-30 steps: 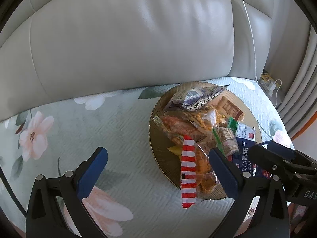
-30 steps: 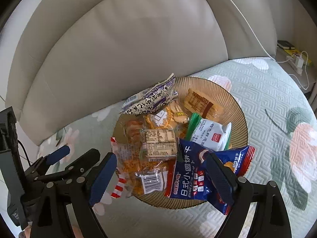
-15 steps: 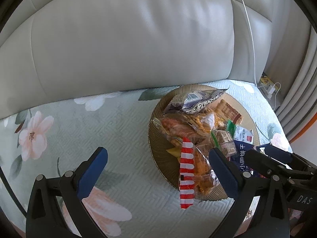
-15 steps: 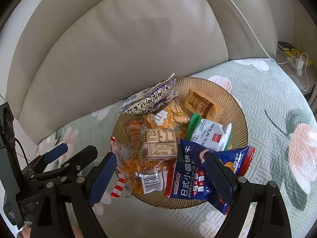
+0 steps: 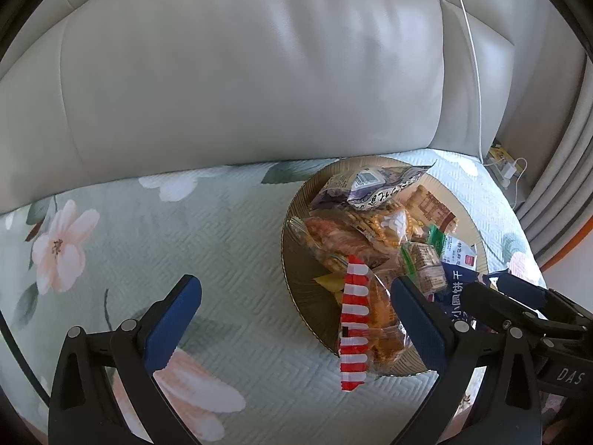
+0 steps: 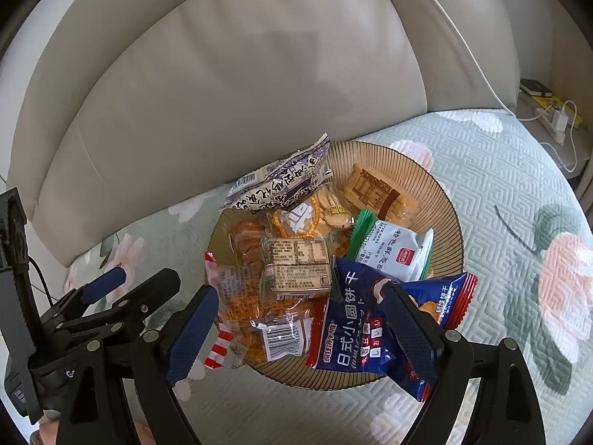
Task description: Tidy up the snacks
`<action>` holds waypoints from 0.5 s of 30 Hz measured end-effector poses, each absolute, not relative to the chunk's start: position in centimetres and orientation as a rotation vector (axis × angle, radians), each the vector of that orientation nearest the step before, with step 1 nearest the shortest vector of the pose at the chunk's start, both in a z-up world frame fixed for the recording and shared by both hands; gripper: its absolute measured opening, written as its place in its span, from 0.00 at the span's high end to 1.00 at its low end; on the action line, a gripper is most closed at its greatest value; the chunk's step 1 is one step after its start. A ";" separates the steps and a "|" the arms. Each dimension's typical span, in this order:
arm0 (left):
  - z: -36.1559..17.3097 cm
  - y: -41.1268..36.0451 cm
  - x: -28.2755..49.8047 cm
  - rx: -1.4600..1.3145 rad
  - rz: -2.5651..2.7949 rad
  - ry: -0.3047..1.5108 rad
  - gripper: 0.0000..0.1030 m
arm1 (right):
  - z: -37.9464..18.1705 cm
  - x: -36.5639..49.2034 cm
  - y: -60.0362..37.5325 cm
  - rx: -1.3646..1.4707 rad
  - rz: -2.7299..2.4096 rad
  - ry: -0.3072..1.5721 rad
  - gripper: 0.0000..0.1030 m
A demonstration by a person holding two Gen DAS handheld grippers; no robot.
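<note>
Checked against the views from a second back: no shift found in either tool, in the plate, or in any packet. Same framing, same pile, same spread of the jaws.

Left gripper (image 5: 292,285): held wide open in the lower part of the left wrist view, gripping nothing. Bare floral sofa cover (image 5: 185,230) between the fingers on the left; on the right, the end of a red-and-white striped packet (image 5: 354,333) just inside the right finger, not pinched.

Right gripper (image 6: 298,293): likewise spread wide at the bottom of the right wrist view, closed on nothing. Right finger in front of the blue biscuit packet (image 6: 352,337); contact not determinable, no squeeze visible.

Snacks: all heaped on the ribbed amber plate (image 6: 444,200), centre of the right wrist view, on the seat before the pale backrest (image 5: 241,74). Purple-and-white packet (image 6: 281,181) at the upper left of the heap, white packet with a green edge (image 6: 400,252) to the right. Blue packet and striped packet both overhanging the near rim. No loose packet seen on the cover.

Assessment: a pause, not a step in progress. Gathering apparently done, judging by the empty seat; only the two overhanging packets left untidy. Either finished and awaiting withdrawal, or about to tuck those two inward. Risk in the latter case: sliding the thin foil off the rim instead of onto the pile.
</note>
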State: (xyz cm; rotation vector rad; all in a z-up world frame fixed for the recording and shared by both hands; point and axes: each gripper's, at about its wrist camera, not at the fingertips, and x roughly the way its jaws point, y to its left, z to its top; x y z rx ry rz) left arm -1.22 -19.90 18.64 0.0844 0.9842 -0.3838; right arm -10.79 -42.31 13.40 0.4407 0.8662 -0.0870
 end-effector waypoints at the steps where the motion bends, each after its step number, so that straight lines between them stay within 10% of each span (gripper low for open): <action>1: 18.6 -19.9 -1.2 0.084 -0.384 0.985 0.01 | 13.4 -10.8 -42.3 0.441 -0.088 0.866 0.13; 15: 18.6 -19.6 -1.0 0.069 -0.383 0.989 0.01 | 13.2 -10.8 -42.3 0.435 -0.089 0.869 0.13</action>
